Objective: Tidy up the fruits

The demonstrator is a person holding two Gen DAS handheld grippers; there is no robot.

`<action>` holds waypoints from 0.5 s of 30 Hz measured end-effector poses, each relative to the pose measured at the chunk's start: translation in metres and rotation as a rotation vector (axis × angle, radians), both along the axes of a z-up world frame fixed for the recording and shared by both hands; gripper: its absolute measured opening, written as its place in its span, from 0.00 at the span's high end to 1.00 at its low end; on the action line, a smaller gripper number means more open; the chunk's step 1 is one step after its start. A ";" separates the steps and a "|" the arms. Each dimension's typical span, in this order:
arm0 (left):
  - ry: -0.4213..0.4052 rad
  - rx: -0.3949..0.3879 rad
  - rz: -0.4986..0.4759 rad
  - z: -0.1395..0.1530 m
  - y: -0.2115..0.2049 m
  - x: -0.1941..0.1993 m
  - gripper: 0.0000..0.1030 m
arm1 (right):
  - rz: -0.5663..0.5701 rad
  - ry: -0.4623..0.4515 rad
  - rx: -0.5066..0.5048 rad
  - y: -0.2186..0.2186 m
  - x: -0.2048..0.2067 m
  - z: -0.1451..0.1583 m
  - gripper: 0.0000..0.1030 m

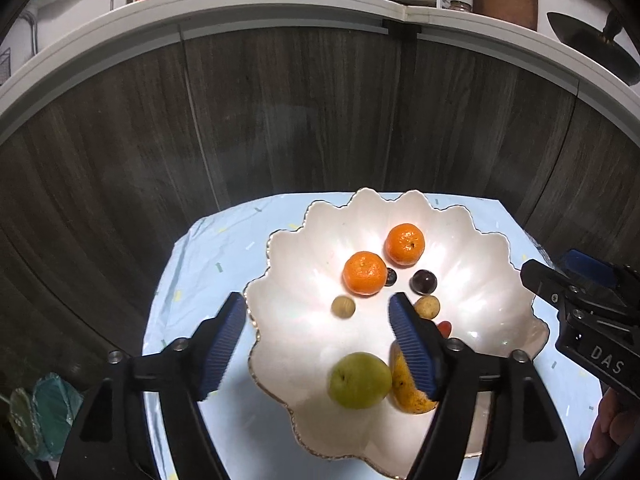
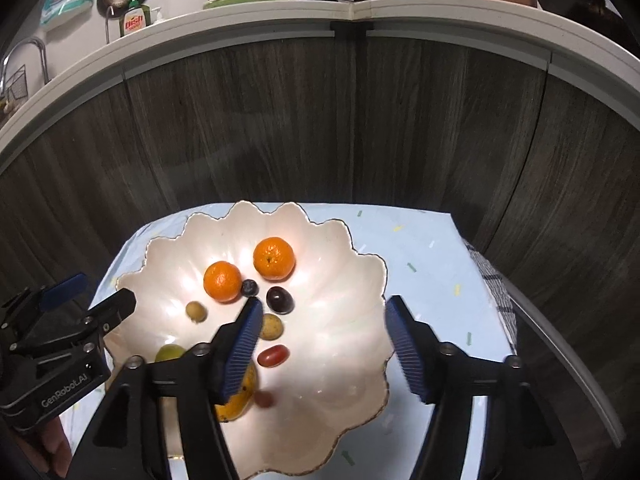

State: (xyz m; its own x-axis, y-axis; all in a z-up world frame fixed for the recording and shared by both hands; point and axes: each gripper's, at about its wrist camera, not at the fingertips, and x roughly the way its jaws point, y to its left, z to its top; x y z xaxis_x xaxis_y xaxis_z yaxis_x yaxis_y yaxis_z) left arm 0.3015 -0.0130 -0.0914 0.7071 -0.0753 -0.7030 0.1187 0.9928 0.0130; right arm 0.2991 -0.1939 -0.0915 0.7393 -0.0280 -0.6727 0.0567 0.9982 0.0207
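On the table, covered with a pale blue cloth, we find one scalloped white bowl with a gilt rim. All the fruit we can see lies inside it; we see none on the cloth.

We count, by kind:
- Two oranges: one nearer the centre, one behind it, close together but apart.
- Two dark round fruits: a small one touching the nearer orange, and a larger plum-like one just beside it.
- Two small tan-yellow fruits: one to the left, and one partly behind a finger.
- One red cherry tomato, lying on its side.
- One green pear-like fruit near the front rim.
- One yellow-orange fruit with dark specks, touching the green one; we cannot identify it.
- One blurred reddish spot beside that fruit; we cannot tell what it is.

Left hand-held gripper: released, its blue pads wide apart over the bowl's left side, gripping nothing.

Right hand-held gripper: likewise released and empty, above the bowl's right half.
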 end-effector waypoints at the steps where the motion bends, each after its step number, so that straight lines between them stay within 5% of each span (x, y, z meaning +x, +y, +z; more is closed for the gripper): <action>1: -0.004 0.001 0.008 0.002 0.001 -0.002 0.21 | -0.003 -0.004 0.001 0.000 -0.002 0.001 0.24; 15: -0.042 0.010 0.042 0.030 0.004 -0.035 0.07 | -0.020 -0.054 0.007 0.000 -0.032 0.028 0.22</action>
State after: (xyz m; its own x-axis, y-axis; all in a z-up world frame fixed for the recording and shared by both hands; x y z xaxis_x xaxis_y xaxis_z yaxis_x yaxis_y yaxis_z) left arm 0.2663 -0.0089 -0.0610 0.7383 -0.0382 -0.6734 0.0762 0.9967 0.0271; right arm 0.2670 -0.1943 -0.0634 0.7742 -0.0386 -0.6318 0.0752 0.9967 0.0312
